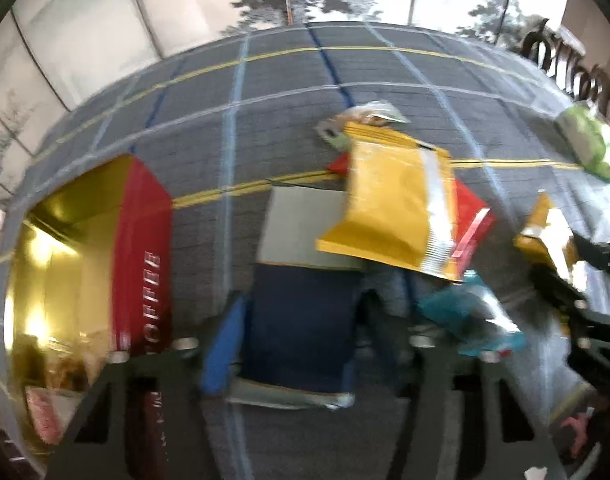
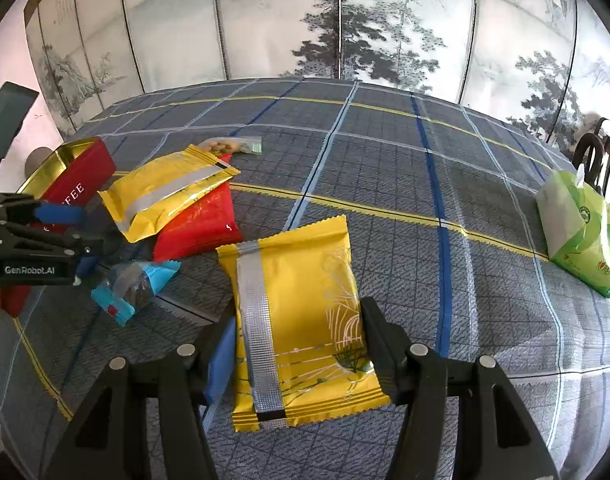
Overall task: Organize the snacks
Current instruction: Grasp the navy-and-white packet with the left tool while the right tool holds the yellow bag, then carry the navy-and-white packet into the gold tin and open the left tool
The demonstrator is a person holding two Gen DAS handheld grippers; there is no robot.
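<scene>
From the left wrist, blurred, the left gripper [image 1: 301, 344] has its fingers either side of a dark blue flat packet with a grey end [image 1: 305, 300], lengthwise along them; whether it is pinched I cannot tell. The open red coffee tin with gold lining [image 1: 143, 256] stands just left of it. From the right wrist, the right gripper [image 2: 301, 344] is spread wide around a yellow foil snack pouch with a silver seam [image 2: 301, 320], its long axis running straight ahead, fingers beside its edges. The tin [image 2: 81, 176] lies far left, nearer the left hand.
</scene>
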